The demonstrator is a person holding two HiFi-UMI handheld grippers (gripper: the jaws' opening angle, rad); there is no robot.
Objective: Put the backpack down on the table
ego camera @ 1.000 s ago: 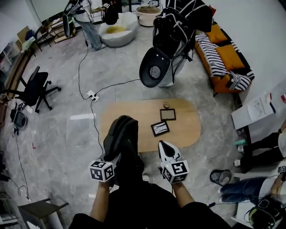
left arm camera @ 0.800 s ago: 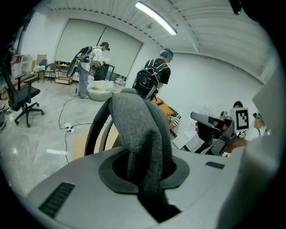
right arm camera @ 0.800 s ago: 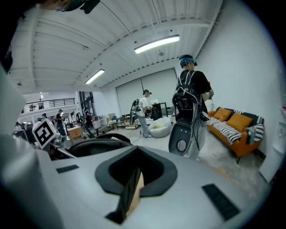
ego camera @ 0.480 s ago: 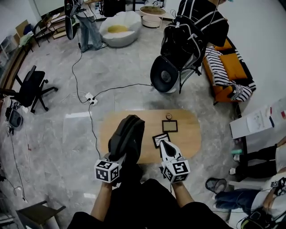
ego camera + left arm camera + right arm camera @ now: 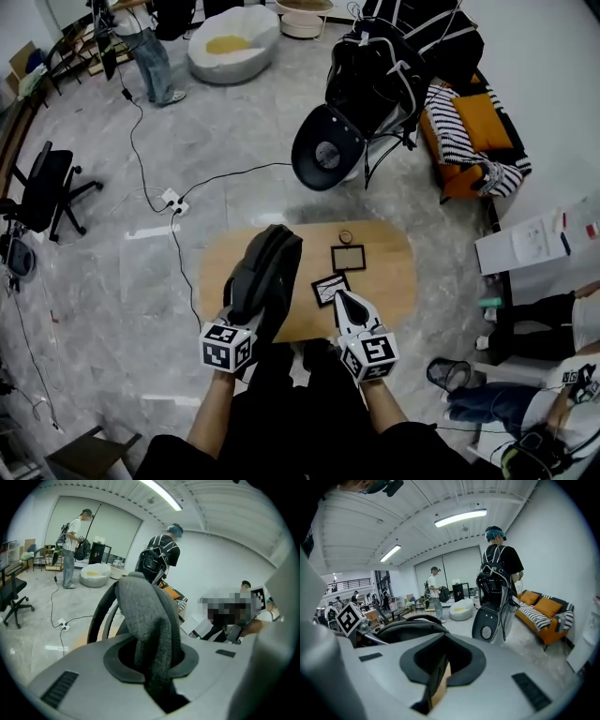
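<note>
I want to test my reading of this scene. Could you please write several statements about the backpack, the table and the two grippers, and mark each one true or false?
1. The left gripper is clamped on the grey fabric strap of the dark grey backpack. True.
2. The right gripper also grips the backpack. False: its jaws are together with nothing between them.
3. Two small black rectangular frames lie on the oval wooden table. True.
4. The backpack lies flat on the floor. False: it is held by its strap and, in the head view, shows over the table's left part.
</note>
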